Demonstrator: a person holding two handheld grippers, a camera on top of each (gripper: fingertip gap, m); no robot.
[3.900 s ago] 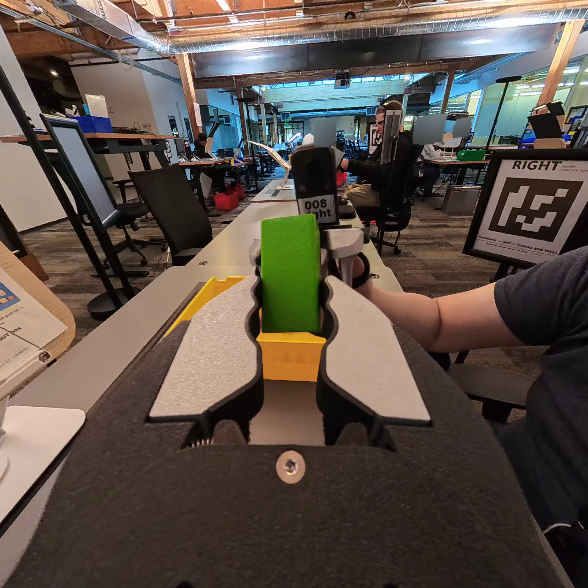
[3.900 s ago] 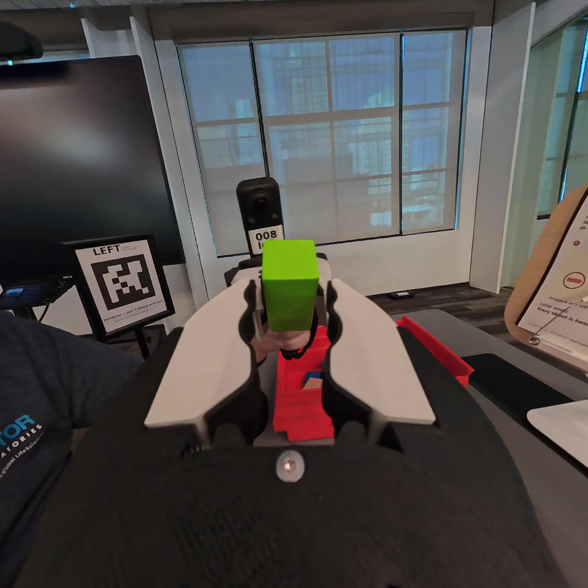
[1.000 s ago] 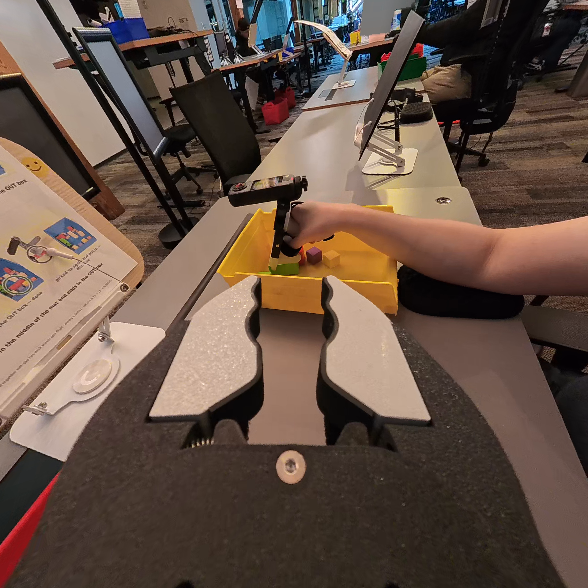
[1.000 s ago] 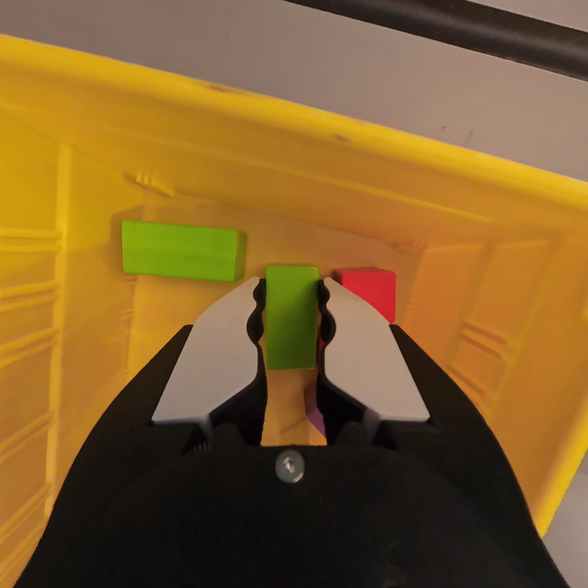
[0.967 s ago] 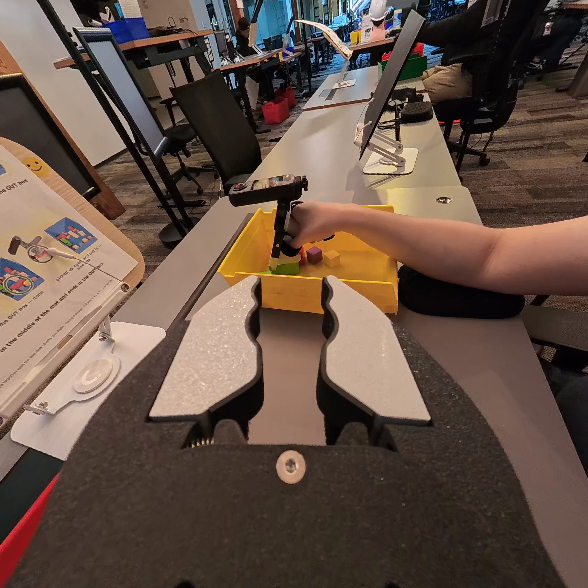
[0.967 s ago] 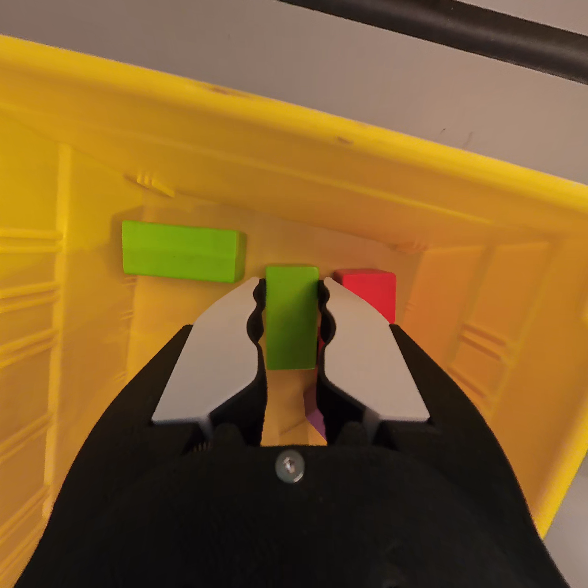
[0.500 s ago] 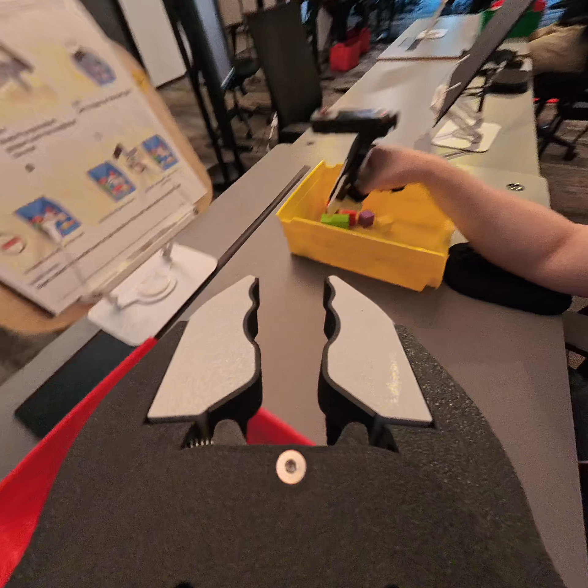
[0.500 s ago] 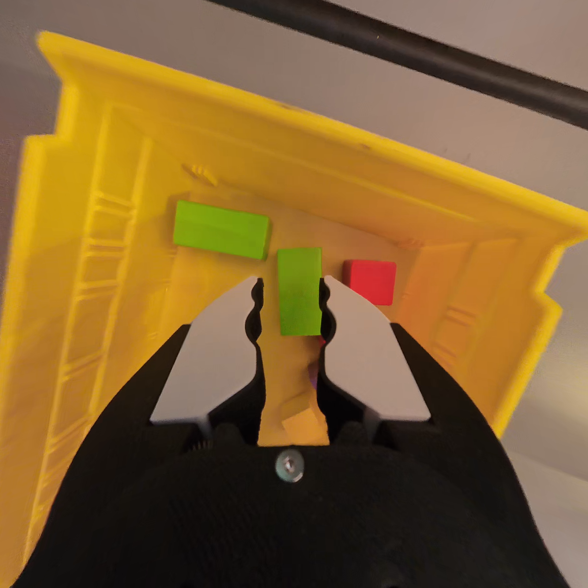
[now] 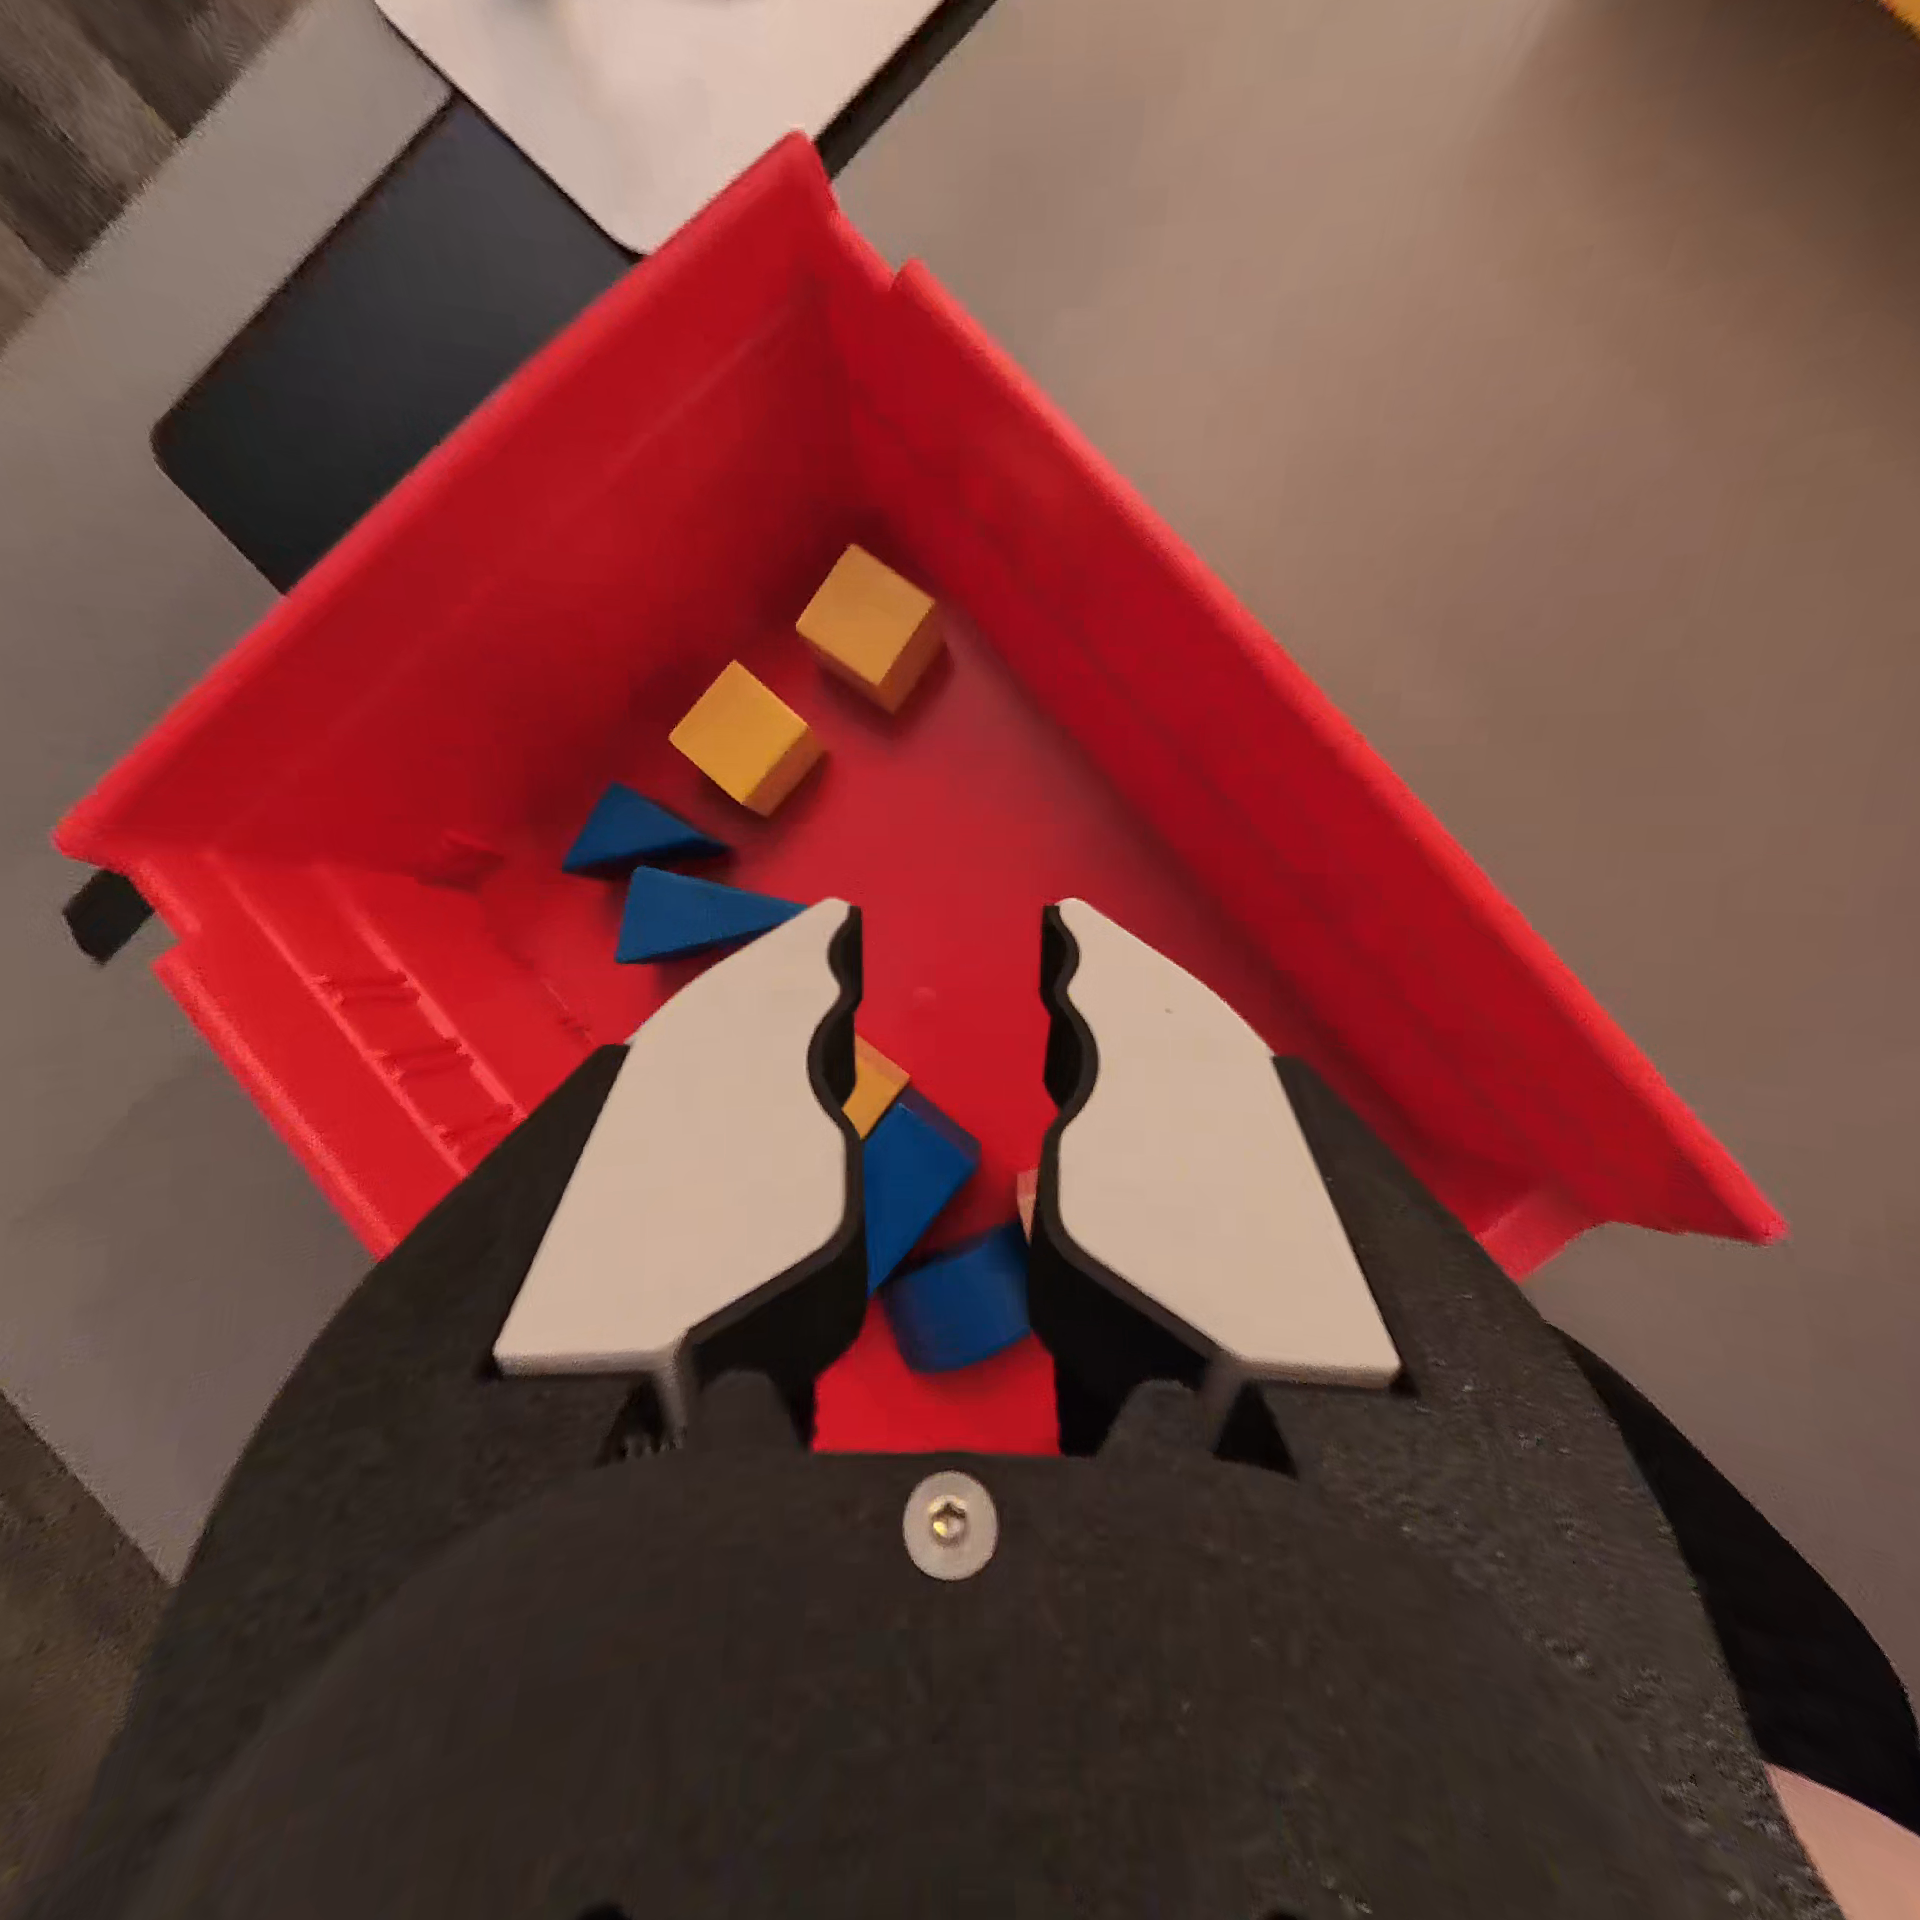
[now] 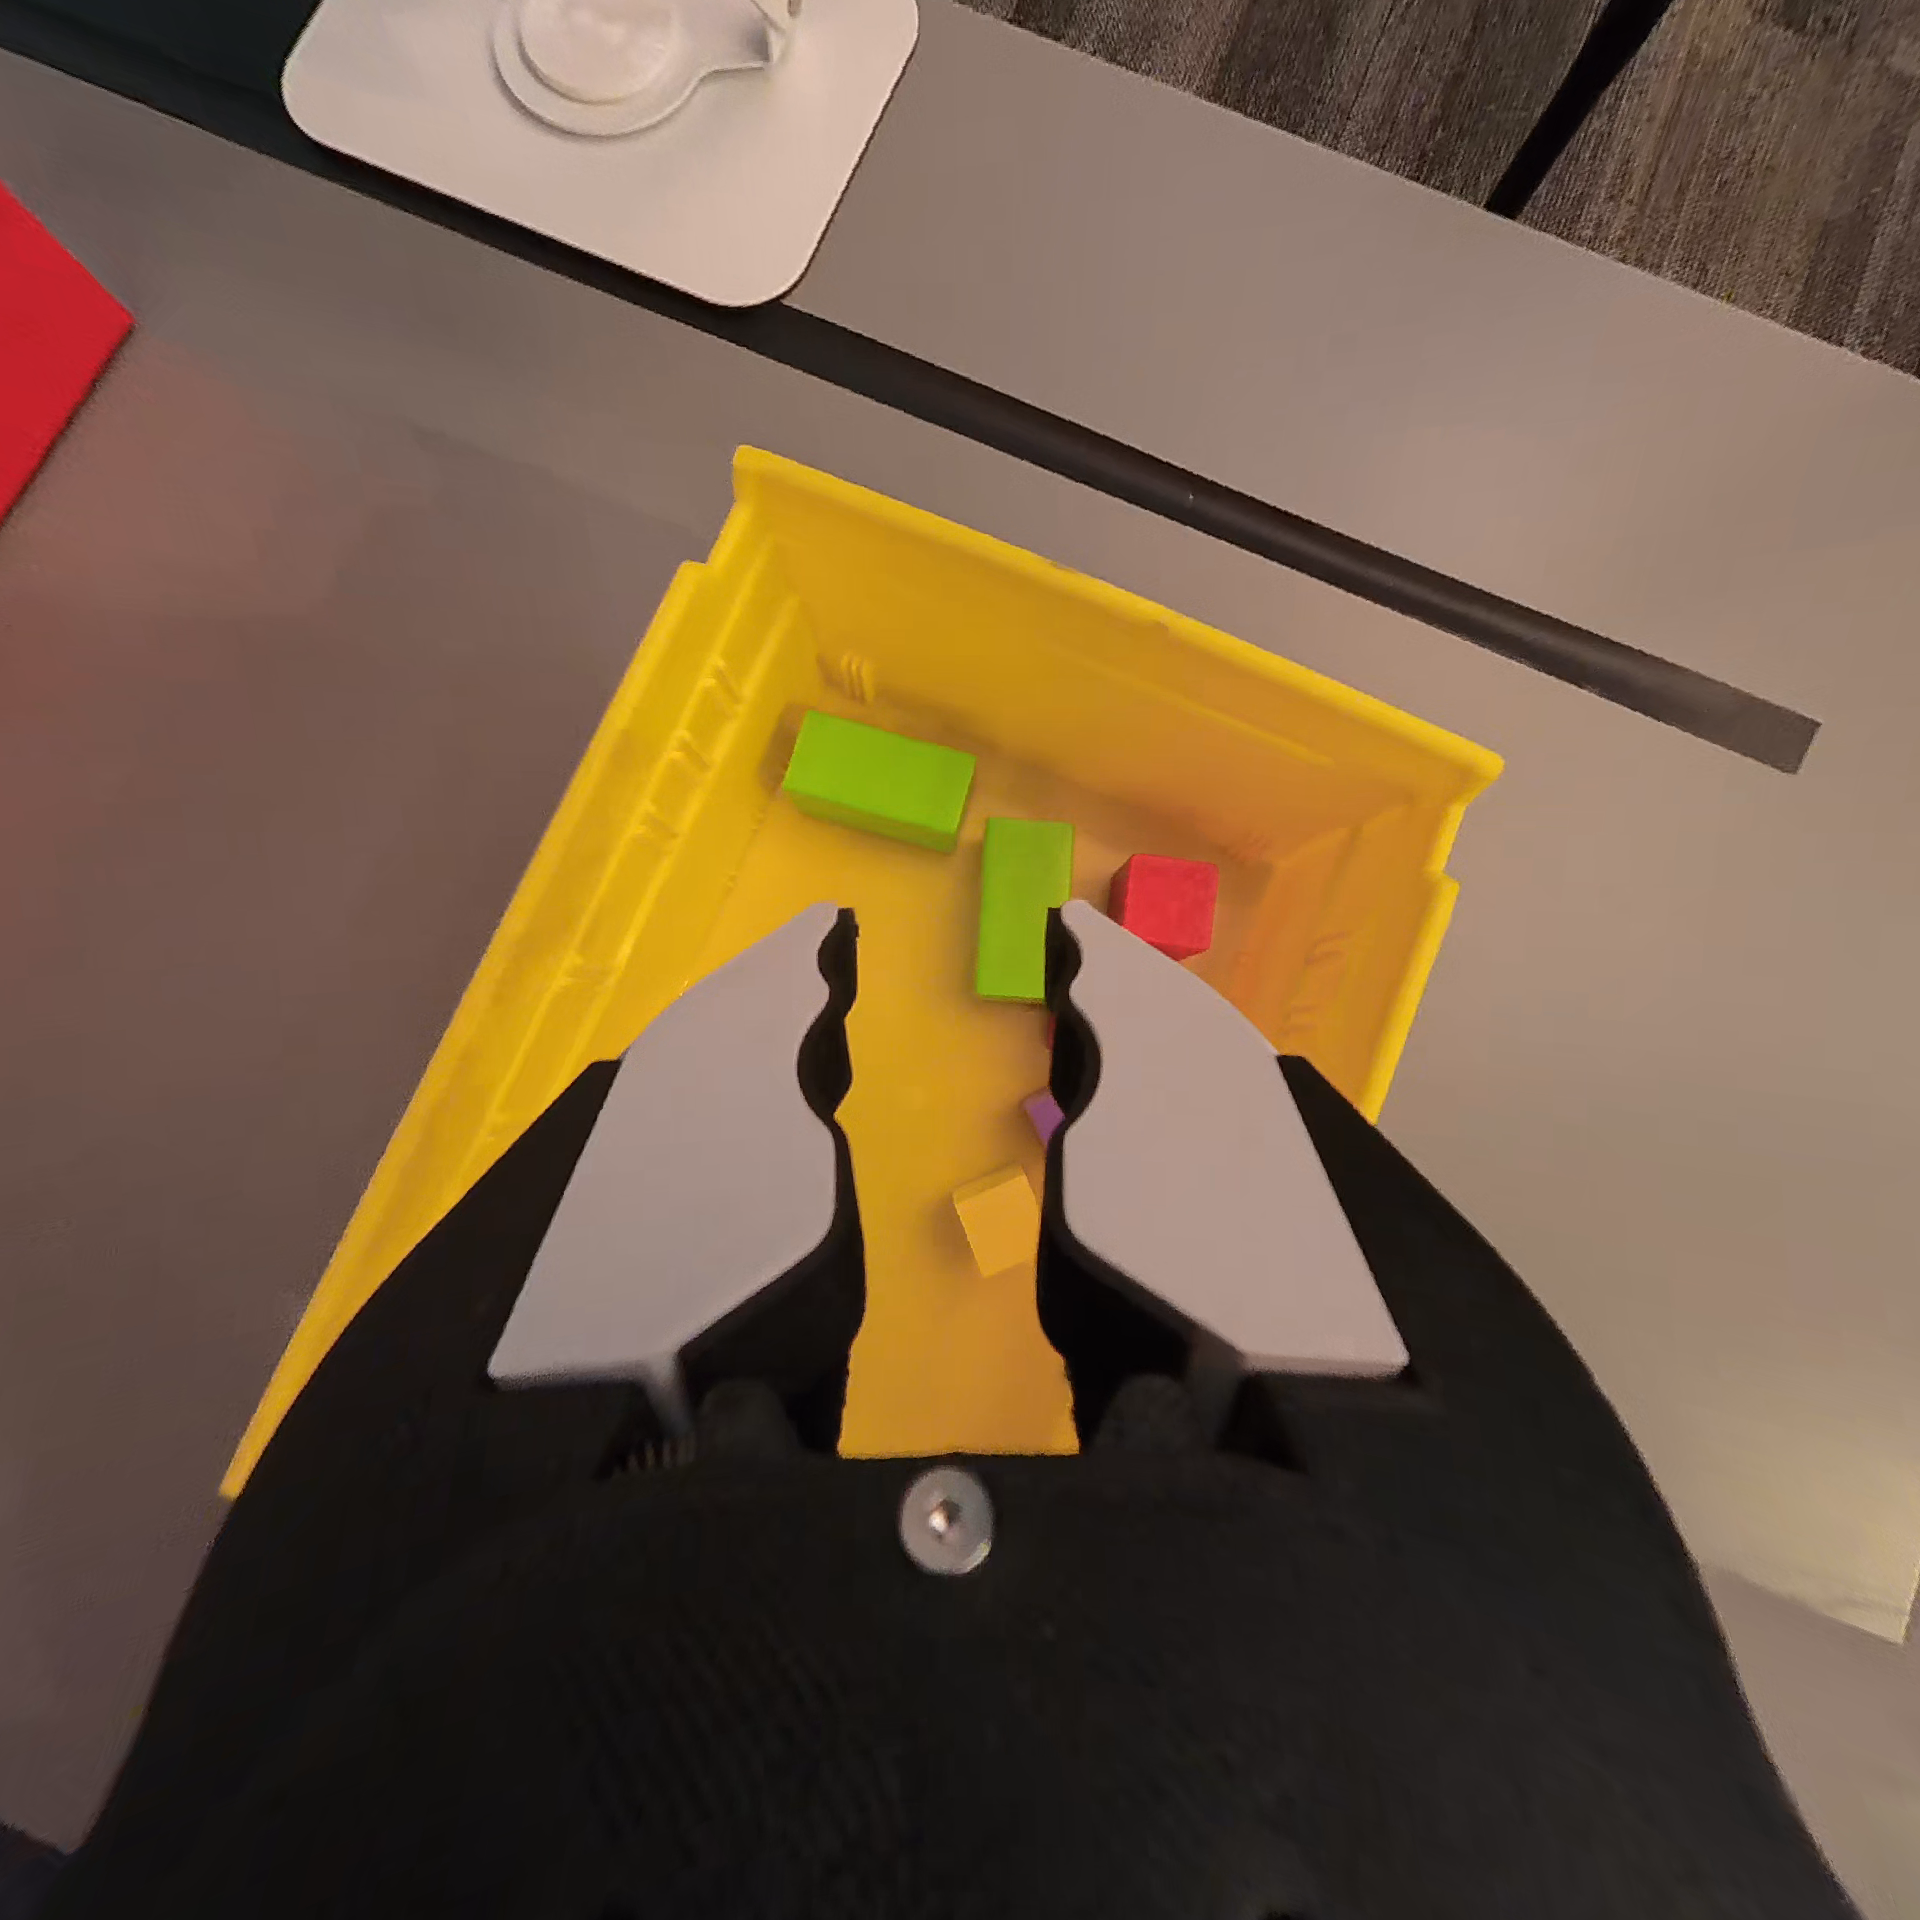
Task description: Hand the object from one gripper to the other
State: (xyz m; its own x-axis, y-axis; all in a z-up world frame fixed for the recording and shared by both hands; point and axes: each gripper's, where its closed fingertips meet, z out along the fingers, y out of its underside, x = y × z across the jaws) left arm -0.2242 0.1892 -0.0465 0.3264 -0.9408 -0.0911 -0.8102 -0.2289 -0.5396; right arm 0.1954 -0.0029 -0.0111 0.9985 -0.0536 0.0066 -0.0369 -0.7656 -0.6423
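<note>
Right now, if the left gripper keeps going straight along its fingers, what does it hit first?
Probably the bare floor of the red bin. The left gripper is open and its tips frame empty red floor. The blue wedges and yellow cubes sit off to the side. Depth is unclear.

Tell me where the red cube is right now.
In the right wrist view, the red cube lies inside the yellow bin near its far right corner, just right of the upright-looking green block and beyond the right tongs.
</note>
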